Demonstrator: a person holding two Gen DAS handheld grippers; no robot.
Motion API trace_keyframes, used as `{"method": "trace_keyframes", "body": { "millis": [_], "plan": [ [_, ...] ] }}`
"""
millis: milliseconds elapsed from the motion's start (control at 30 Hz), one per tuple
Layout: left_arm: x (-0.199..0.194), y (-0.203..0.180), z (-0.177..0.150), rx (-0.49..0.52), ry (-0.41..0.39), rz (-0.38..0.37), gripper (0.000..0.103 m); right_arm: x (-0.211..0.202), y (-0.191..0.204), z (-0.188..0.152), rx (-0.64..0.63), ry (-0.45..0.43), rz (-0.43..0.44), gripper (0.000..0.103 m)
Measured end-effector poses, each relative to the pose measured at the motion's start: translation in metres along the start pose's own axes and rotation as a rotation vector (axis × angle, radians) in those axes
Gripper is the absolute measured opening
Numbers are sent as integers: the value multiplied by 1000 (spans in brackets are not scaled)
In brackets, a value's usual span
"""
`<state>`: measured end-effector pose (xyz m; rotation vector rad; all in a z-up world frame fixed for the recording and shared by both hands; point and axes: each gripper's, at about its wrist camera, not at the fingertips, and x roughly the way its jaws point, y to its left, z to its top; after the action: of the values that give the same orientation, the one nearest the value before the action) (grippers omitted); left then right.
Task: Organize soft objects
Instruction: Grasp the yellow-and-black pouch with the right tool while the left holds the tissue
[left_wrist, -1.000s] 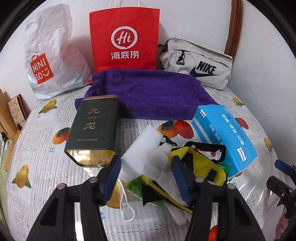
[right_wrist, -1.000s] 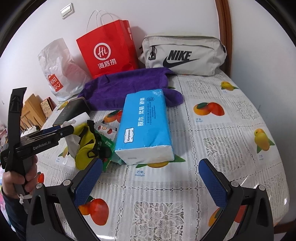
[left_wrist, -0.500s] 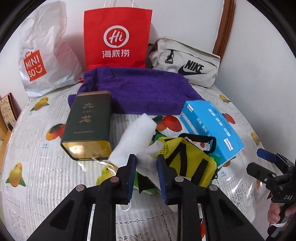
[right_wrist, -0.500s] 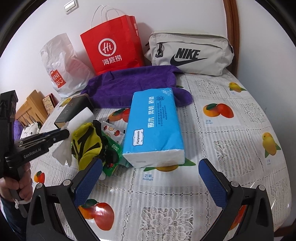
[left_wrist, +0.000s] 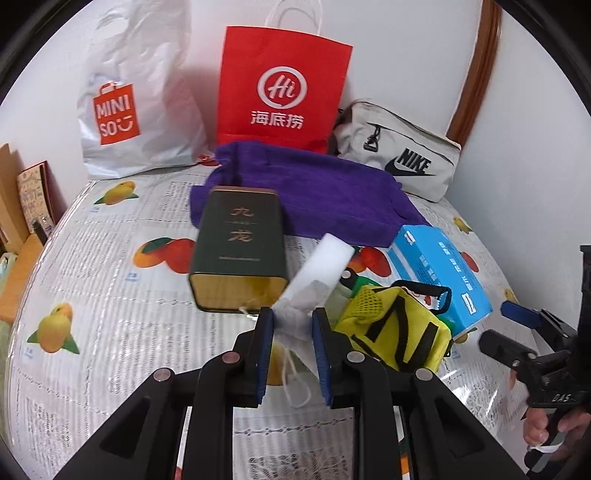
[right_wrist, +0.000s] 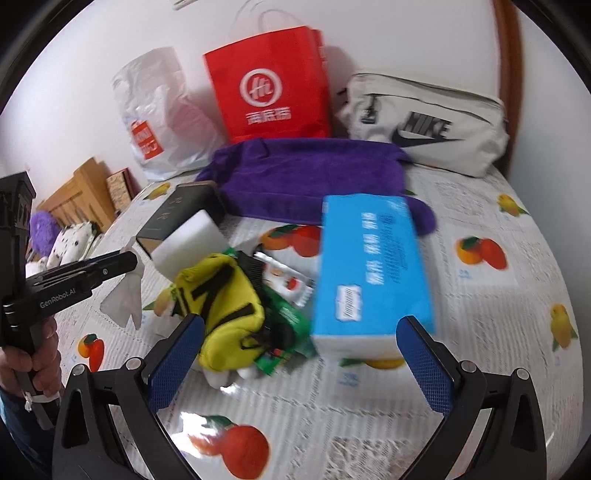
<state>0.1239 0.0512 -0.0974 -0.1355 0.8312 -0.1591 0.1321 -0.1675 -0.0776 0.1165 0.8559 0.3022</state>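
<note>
On a desk (left_wrist: 110, 258) covered with a fruit-print cloth, we see our left tool (left_wrist: 292, 325) closing its blue pads on a white face mask (left_wrist: 295, 317), the mask's ear loop dangling below the jaws. Just beyond the mask lies a white foam block (left_wrist: 325, 262), tilted against a dark green tin (left_wrist: 240, 243) to its left. Right of the tool sits a yellow mesh pouch (left_wrist: 395, 332) with black straps, resting over green snack packets (right_wrist: 284, 321); farther right lies a blue tissue pack (left_wrist: 439, 269). Our right tool (right_wrist: 301, 354) hovers with its jaws spread wide and nothing between the pads, the yellow pouch and the tissue pack lying just ahead of it. Behind the clutter, a purple towel (left_wrist: 314, 192) stretches across the desk. Against the far wall stand a white plastic bag (left_wrist: 136, 99), a red paper bag (left_wrist: 280, 85) and a grey waist bag (left_wrist: 402, 158). At the far left edge, a wooden piece of furniture (right_wrist: 77, 195) and soft toys (right_wrist: 62, 240) crowd the space beside the desk.
</note>
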Motion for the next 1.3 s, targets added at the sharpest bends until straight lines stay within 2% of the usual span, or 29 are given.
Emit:
{"method": "trace_keyframes", "body": {
  "millis": [267,367,433,467,533,567,633,700,800,1067,1300],
  "plan": [
    [-2,26,-9,-50,10,9,21,30,24,19,-71,9,21,103],
    [1,32,-12,-65,18,7,21,45,31,24,-91,23,20,98],
    [3,36,-13,-74,23,5,21,53,35,25,-112,28,12,88],
    [3,37,-14,-75,27,2,21,57,37,25,-124,35,5,77],
    [5,39,-15,-78,32,0,21,61,39,25,-146,43,6,49],
    [6,39,-16,-78,34,-4,21,62,39,24,-149,46,11,43],
    [8,40,-16,-83,38,-10,21,62,39,24,-143,52,45,22],
    [10,40,-16,-86,38,-18,21,59,37,25,-124,49,77,14],
    [11,40,-15,-85,38,-28,21,52,36,26,-111,40,100,9],
    [3,37,-8,-80,27,-33,21,25,38,32,-94,-3,163,8],
    [-14,31,4,-64,0,-38,21,3,46,37,-112,-37,182,8]
  ]
}}
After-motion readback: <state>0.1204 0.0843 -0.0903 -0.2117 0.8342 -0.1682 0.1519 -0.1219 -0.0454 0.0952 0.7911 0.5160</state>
